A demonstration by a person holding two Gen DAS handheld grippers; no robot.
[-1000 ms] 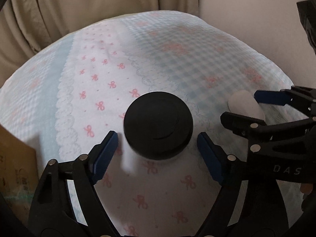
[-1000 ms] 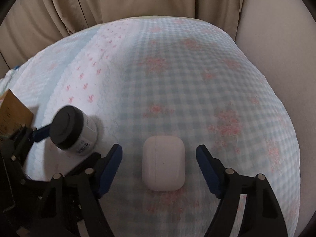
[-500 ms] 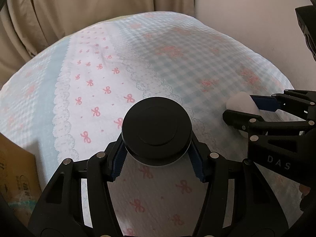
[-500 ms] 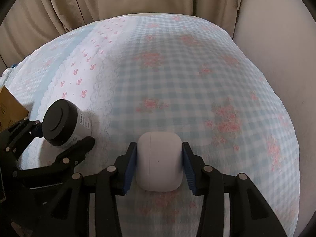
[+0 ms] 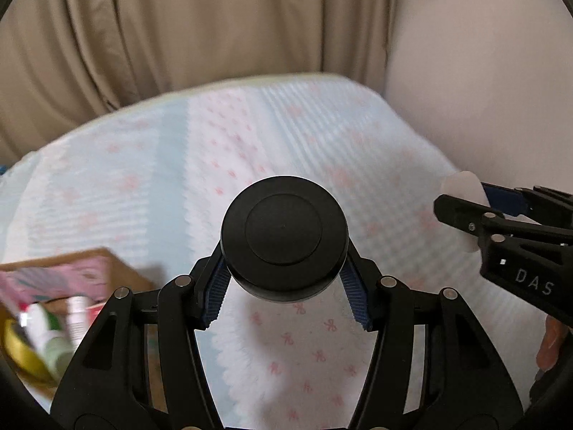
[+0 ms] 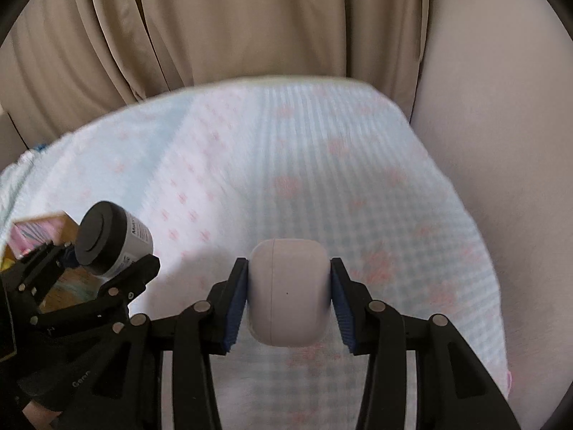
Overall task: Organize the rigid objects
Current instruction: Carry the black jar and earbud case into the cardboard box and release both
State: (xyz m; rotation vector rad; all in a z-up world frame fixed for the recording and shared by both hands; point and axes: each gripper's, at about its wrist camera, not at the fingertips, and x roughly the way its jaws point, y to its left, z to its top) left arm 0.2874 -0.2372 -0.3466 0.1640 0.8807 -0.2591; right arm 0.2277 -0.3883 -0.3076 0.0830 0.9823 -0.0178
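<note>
- Behind the bed, beige pleated curtains (image 6: pixel 215 28) are hanging; a pale-blue gingham bedspread with pink bows (image 5: pixel 150 186) is covering the bed.
- At lower left, an open brown cardboard box (image 5: pixel 118 268) is holding blurred small bottles.
- Nothing is blocking either load.
- Left hand-held gripper (image 5: pixel 284 295) is clamping a white round jar with a black lid (image 5: pixel 284 236), above the bedspread.
- Right hand-held gripper (image 6: pixel 288 304) is squeezing a white rounded plastic earbud case (image 6: pixel 288 290), also above the bedspread.

soft even daylight, faint shadows; bedspread (image 5: pixel 150 179) motion-blurred, fisheye edges bent with dark vignette.
</note>
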